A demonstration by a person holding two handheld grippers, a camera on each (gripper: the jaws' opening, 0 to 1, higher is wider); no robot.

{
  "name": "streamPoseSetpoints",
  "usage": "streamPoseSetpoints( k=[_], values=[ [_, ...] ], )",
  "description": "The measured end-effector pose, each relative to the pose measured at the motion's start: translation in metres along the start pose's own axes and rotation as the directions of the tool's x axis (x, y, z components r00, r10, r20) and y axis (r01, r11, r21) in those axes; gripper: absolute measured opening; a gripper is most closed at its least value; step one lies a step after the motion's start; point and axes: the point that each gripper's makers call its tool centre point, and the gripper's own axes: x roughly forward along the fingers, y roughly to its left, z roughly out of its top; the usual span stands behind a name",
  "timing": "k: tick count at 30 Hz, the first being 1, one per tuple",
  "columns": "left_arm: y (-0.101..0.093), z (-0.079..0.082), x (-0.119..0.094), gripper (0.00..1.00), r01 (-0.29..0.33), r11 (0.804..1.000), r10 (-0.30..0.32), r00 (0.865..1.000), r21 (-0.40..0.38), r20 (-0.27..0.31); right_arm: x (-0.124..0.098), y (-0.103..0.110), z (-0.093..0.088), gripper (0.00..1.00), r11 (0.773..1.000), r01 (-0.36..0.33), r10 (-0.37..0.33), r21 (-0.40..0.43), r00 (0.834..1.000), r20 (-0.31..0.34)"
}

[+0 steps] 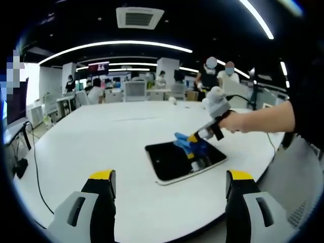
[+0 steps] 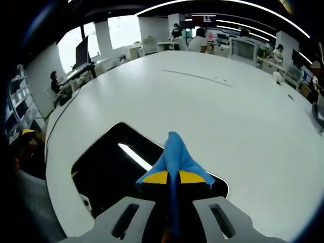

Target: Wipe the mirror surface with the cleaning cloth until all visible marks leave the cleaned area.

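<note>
In the left gripper view, the left gripper [image 1: 171, 190] rises from the bottom edge with its two yellow-tipped fingers [image 1: 103, 183] spread wide apart and nothing between them, hovering above the white surface [image 1: 91, 147]. Right of centre lies the mirror [image 1: 183, 160], a dark rounded rectangle flat on the surface. The right gripper [image 1: 193, 139], held by a person's hand [image 1: 235, 121] coming in from the right, presses the blue cleaning cloth [image 1: 188, 144] onto the mirror's upper right part. People sit at desks along the top of the frame.

In the right gripper view, the right gripper's fingers [image 2: 158, 177] are clamped together on the cleaning cloth [image 2: 174, 154], which sticks up as a blue peak at lower centre. The mirror [image 2: 109, 164] lies beneath, at lower left, reflecting a bright ceiling strip. The surface [image 2: 212, 106] spreads across the upper frame.
</note>
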Motion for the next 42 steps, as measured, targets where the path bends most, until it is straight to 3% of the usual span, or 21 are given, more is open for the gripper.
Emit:
streamPoseSetpoints(
  k=[4,19,42],
  values=[
    [0.0,0.0,0.0,0.9,0.0,1.0,0.0,1.0,0.0,0.0,-0.001,-0.001,-0.001,0.0,0.999,0.004,-0.005,0.037,1.0,0.017],
    [0.001,0.002,0.0,0.89,-0.006,1.0,0.006,1.0,-0.001,0.011,-0.008,0.008,-0.007,0.0,0.999,0.016,-0.018,0.038,0.999,0.035],
    [0.001,0.001,0.0,0.9,-0.005,1.0,0.005,1.0,0.003,0.008,-0.03,0.038,-0.037,0.0,0.999,-0.012,0.01,0.04,0.999,0.04]
  ],
)
